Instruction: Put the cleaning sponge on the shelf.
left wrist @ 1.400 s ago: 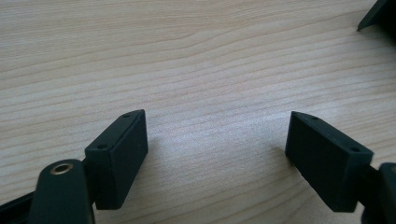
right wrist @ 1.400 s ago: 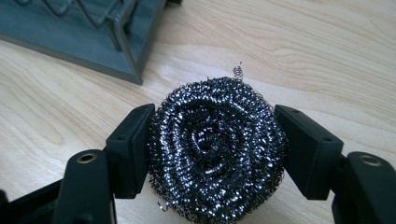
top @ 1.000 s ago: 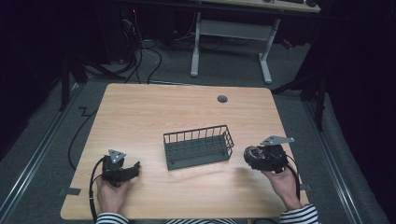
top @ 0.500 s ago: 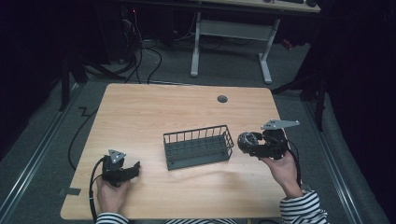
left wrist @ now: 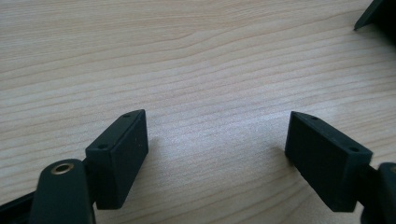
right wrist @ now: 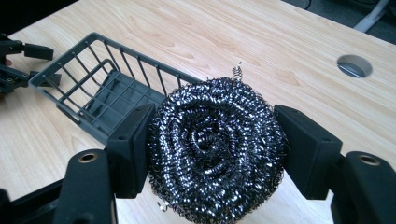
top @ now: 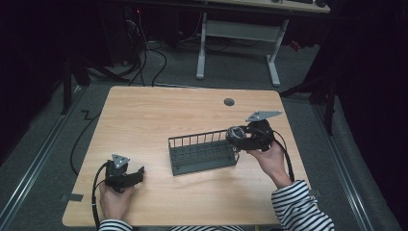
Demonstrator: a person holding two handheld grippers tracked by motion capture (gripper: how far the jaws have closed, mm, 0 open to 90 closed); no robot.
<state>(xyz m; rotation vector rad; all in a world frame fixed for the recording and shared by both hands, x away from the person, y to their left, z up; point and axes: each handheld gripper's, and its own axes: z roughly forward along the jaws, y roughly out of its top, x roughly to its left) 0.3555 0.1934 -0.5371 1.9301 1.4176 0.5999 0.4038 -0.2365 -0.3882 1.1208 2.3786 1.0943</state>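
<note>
Right gripper (top: 239, 136) clamps a steel wool scourer (right wrist: 217, 149), both pads pressed into its sides. In the high view the scourer (top: 235, 134) is a small dark blob at the 3 o'clock end of the basket (top: 202, 154), at rim height; whether it touches the rim can't be told. The right gripper view gives the detail: a round coiled wad of shiny dark wire, springy, with loose curls poking out at 12 o'clock and 7 o'clock. That view also shows the basket (right wrist: 100, 88) as dark grey, rectangular, with thin vertical bars and a grid floor, sitting at 10 o'clock from the scourer, plus a round cable hole (right wrist: 354, 66) in the bench at 2 o'clock.

Left gripper (top: 126, 175) rests low on the bench (top: 159, 115) at 7 o'clock of the high view, well apart from the basket. The left gripper view shows its 2 black blocky pads (left wrist: 119, 154) spread wide with bare pale wood grain between them, holding nothing.

Bench top is light wood laminate with rounded corners. Striped sleeve (top: 300, 207) on the right arm.
</note>
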